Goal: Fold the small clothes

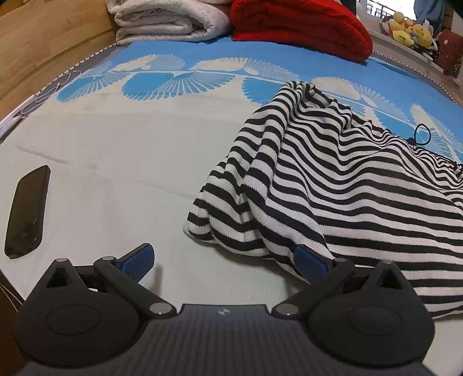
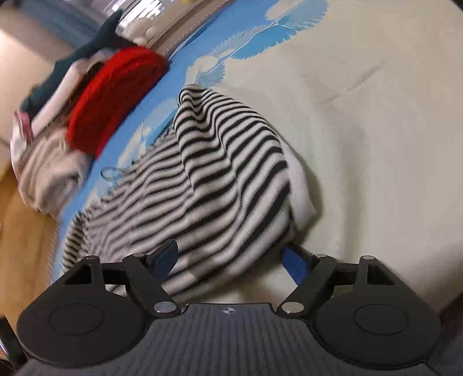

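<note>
Left gripper (image 1: 224, 261): black linkage arms with blue pads, jaws spread wide, nothing clamped. Its right pad sits just at the near hem of the black-and-white striped knit garment (image 1: 332, 179); whether it touches the cloth cannot be told. The other pad stands over bare sheet.

Right gripper (image 2: 231, 257): jaws likewise wide apart. A fold of the striped garment (image 2: 220, 185) lies between the blue pads, but neither pad presses on it. This view is blurred.

The garment lies rumpled in a loose heap on the pale bed sheet with blue fan pattern (image 1: 121, 150), toward the bed's middle and right-hand side in the left wrist view.

A dark, flat rectangular phone (image 1: 27, 211) lies on the sheet near the bed's left edge, well apart from the garment.

A thin black loop of cord (image 1: 422, 134) shows just past the garment's far edge.

At the bed's far edge: a folded cream blanket (image 1: 167, 23) and, beside it, a red knitted bundle (image 1: 301, 26).

Beyond the far right corner, yellow plush toys (image 1: 408, 29) sit on a ledge.
</note>
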The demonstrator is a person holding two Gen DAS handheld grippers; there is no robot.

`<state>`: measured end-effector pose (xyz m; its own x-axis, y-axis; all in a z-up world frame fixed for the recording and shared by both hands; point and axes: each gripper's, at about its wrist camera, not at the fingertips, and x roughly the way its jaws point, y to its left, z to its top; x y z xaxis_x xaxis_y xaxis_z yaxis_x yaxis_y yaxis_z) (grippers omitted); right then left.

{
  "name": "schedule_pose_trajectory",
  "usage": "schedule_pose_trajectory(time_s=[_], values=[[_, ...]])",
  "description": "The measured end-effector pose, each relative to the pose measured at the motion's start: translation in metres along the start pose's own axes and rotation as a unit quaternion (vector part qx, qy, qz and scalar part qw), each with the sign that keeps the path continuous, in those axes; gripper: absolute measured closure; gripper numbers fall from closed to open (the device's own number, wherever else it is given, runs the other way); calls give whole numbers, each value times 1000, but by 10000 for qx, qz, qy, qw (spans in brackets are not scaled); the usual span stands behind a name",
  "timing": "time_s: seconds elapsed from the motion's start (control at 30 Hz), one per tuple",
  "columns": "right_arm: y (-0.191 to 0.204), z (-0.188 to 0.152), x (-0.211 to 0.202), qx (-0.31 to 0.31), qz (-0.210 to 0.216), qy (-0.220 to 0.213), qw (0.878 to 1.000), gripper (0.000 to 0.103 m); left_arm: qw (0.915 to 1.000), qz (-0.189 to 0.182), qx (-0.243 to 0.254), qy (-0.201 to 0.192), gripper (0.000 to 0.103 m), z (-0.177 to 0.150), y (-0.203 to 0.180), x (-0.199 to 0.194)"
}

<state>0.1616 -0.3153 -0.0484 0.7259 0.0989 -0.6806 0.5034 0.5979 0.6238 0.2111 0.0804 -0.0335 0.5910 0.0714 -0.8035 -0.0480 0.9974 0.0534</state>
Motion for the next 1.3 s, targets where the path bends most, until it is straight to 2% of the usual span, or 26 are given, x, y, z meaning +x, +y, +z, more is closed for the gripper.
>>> schedule_pose_trajectory(time_s=[0.03,0.07,0.1,0.23,0.33,0.4,0.53,0.73,0.8,0.87,0.97,1.03,1.07,1.1,1.13,1.2,1.23,1.27,1.3], values=[[1,2,5,89,73,16,9999,24,10000,11,-24,26,0,1,0,1],[3,5,8,115,63,25,9999,46,10000,17,-47,42,0,1,1,1],[3,6,9,183,-28,-60,9998,90,9999,39,-79,57,0,1,2,2],[-14,24,7,625,-20,-94,9980,90,9992,178,-342,125,0,1,13,0],[-20,37,-6,621,-108,-499,9968,90,9980,344,-514,83,0,0,26,-3],[-26,45,-12,683,-202,-628,9955,90,9974,304,-609,216,0,0,33,2],[-33,48,0,746,-422,-444,9953,89,9962,521,-440,533,0,-3,34,19],[-21,49,6,722,-769,-411,9936,88,9960,404,-448,666,0,-2,36,23],[6,52,-4,69,-1063,-598,9925,89,9956,326,-582,664,0,1,40,21],[57,48,-10,-1039,-1312,-957,9812,89,9953,275,-702,611,0,3,46,16],[160,22,-9,-2841,-1234,-1517,9386,90,9947,270,-848,510,0,9,55,9],[228,-19,3,-4030,-975,-1760,8928,90,9940,268,-967,438,0,12,64,4],[253,-44,10,-4582,-863,-1818,8658,90,9934,267,-1038,409,0,14,69,2],[277,-81,21,-5238,-693,-1837,8289,90,9927,266,-1112,385,0,16,74,0],[290,-110,30,-5671,-546,-1755,8029,90,9917,263,-1213,343,0,17,80,-3],[301,-180,56,-6591,-331,-1322,7396,89,9897,261,-1382,284,0,19,90,-7],[298,-206,68,-6865,-330,-1049,7188,89,9888,250,-1442,282,0,20,93,-8],[293,-228,80,-7038,-340,-729,7059,89,9881,202,-1498,296,0,20,96,-8],[286,-245,92,-7105,-345,-413,7017,89,9876,127,-1530,330,0,19,97,-7]])
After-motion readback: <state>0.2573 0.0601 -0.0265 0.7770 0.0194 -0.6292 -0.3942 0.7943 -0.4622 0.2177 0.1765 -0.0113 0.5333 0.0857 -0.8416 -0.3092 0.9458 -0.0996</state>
